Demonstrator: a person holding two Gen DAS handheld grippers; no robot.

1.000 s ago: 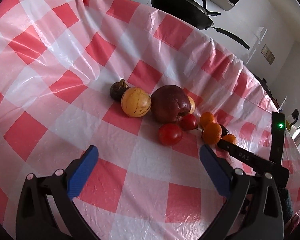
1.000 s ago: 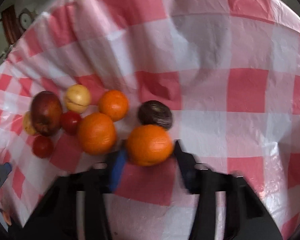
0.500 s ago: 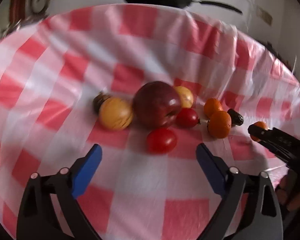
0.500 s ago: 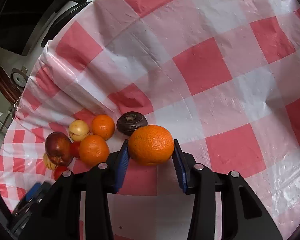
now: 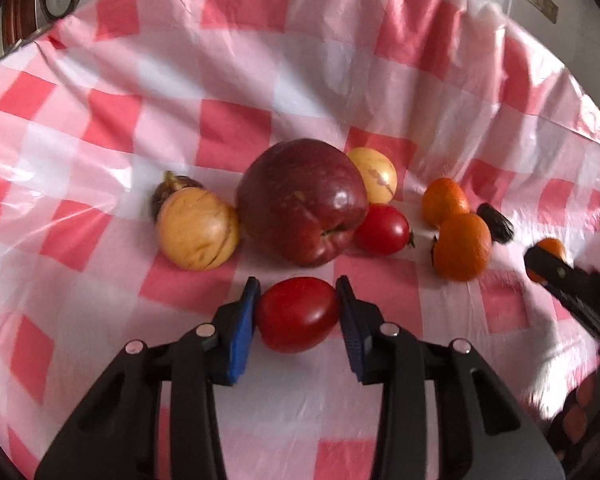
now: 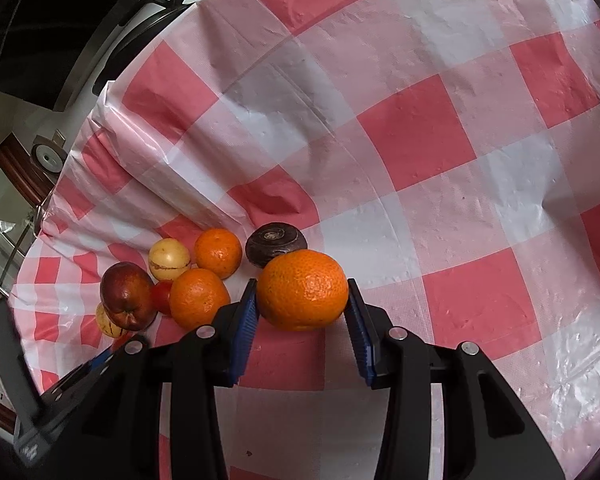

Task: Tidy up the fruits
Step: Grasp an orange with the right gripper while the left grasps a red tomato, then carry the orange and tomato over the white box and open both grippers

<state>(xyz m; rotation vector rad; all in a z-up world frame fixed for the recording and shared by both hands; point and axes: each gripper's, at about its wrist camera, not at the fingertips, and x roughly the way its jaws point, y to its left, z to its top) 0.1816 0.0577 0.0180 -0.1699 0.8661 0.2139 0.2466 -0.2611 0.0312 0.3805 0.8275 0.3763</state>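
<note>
Bare checked tablecloth (image 6: 480, 160) beyond orange (image 6: 302, 295)

The left gripper (image 5: 297, 312) is angling downward, its jaws having just been closing, and both blue pads (image 5: 242, 330) are now pressing a red tomato (image 5: 296, 314) between them. The right gripper (image 6: 302, 306) is clamping an orange (image 6: 302, 290), seemingly lifted

Large dark-red apple (image 5: 302, 202) mid-cluster on checked plastic tablecloth (image 5: 240, 60); round yellow fruit (image 5: 197, 234) left, red tomato (image 5: 296, 314) in front, two oranges (image 5: 462, 246) right.
</note>
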